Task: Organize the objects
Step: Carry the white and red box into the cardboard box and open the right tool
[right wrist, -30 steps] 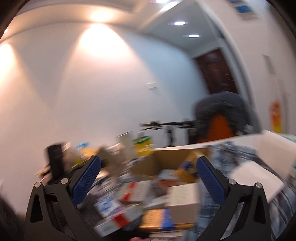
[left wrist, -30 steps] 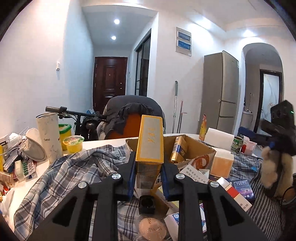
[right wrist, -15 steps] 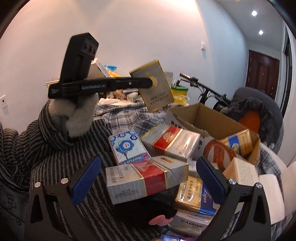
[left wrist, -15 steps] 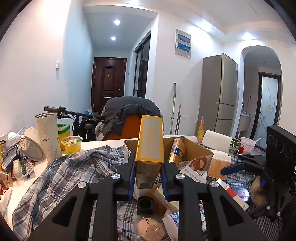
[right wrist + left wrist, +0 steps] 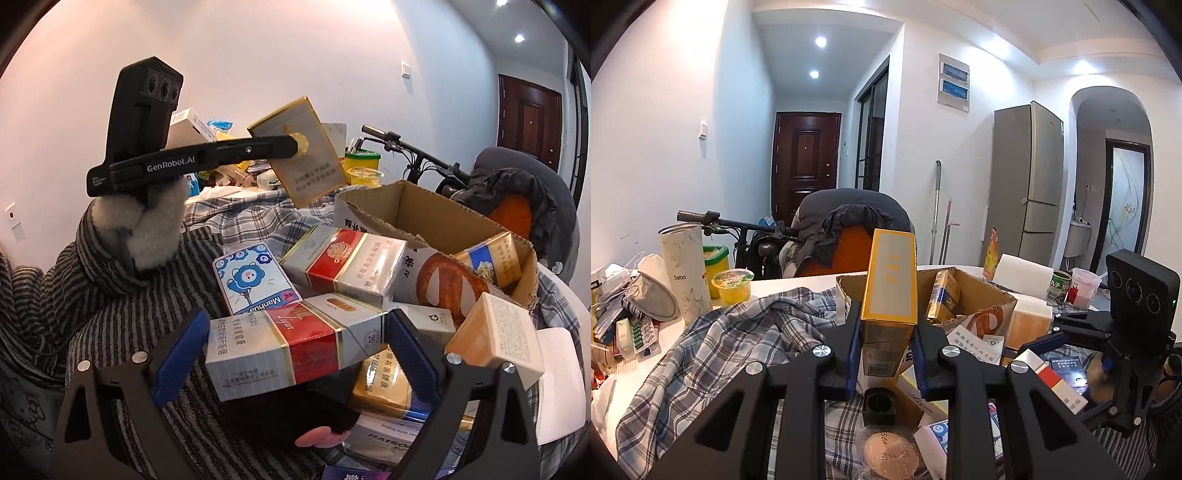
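My left gripper [image 5: 886, 354] is shut on a gold cigarette pack [image 5: 891, 280] and holds it upright in front of the open cardboard box [image 5: 964, 295]. In the right wrist view the same gold pack [image 5: 299, 147] hangs above the checked cloth, left of the box [image 5: 424, 214]. My right gripper [image 5: 295, 354] is open, its jaws on either side of a red-and-silver cigarette carton [image 5: 291, 347] without pressing it. A gold-and-blue pack [image 5: 491, 258] leans inside the box.
Several packs lie piled by the box: a red-and-silver carton [image 5: 347, 266], a blue cartoon pack [image 5: 251, 280], an orange box [image 5: 495, 336]. A checked shirt [image 5: 720, 350], white tumbler [image 5: 685, 269], jelly cup [image 5: 733, 282] and masks sit left. A chair [image 5: 849, 232] stands behind.
My right gripper swung from a blurred view down to the pile and moved close around the red-and-silver carton. My left gripper kept hold of the gold pack, almost still.
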{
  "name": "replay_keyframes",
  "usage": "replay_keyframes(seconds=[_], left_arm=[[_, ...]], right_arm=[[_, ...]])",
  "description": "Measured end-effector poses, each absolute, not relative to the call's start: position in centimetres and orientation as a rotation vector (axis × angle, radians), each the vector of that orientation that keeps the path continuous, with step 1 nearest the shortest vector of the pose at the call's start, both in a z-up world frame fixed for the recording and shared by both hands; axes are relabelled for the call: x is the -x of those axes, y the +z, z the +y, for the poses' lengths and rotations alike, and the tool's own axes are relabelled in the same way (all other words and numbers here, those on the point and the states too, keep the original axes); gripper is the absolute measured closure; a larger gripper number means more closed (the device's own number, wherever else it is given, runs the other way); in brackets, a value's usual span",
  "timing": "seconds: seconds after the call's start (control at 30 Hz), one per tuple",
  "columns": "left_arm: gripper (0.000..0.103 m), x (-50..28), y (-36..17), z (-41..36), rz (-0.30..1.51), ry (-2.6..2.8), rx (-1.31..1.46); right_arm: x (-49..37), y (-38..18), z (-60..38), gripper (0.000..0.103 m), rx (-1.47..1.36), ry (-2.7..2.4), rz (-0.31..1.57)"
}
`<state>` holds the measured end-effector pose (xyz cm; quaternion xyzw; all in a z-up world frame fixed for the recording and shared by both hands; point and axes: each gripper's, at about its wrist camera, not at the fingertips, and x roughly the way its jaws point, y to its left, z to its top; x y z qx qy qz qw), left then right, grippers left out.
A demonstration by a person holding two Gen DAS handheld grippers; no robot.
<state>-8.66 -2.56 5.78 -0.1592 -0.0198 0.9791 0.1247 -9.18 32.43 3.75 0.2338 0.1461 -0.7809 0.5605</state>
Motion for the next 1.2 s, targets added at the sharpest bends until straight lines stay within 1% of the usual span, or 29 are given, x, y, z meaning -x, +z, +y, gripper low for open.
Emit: replay_keyframes(seconds=[0.37, 0.57, 0.73, 0.87, 1.03, 1.13, 1.2], left_arm=[[0.078, 8.7, 5.8, -2.7, -0.061, 2.853, 0.457], [0.078, 8.7, 5.8, -2.8, -0.065, 2.856, 0.447], [0.078, 8.7, 6.1, -3.1, -0.083, 2.862, 0.438], [0.078, 8.6, 6.2, -3.2, -0.097, 2.863, 0.433], [0.078, 8.6, 6.2, -3.2, -0.092, 2.865, 0.434], [0.078, 8.6, 6.3, -3.2, -0.093, 2.864, 0.432], [0.078, 8.5, 6.3, -3.1, -0.094, 2.863, 0.436]], right_arm=[[9.2, 5.5, 33.5, 0.008, -0.458, -1.862, 0.252], [9.6, 6.6, 34.6, 0.008, -0.404, -1.903, 0.166], [10.4, 9.4, 36.4, 0.008, -0.306, -2.010, 0.046], [11.9, 13.1, 37.3, 0.008, -0.262, -2.103, -0.059], [15.3, 17.0, 35.8, 0.008, -0.294, -2.301, -0.043], [17.4, 16.5, 35.2, 0.008, -0.291, -2.362, -0.047], [18.8, 14.9, 35.0, 0.008, -0.352, -2.383, -0.052]])
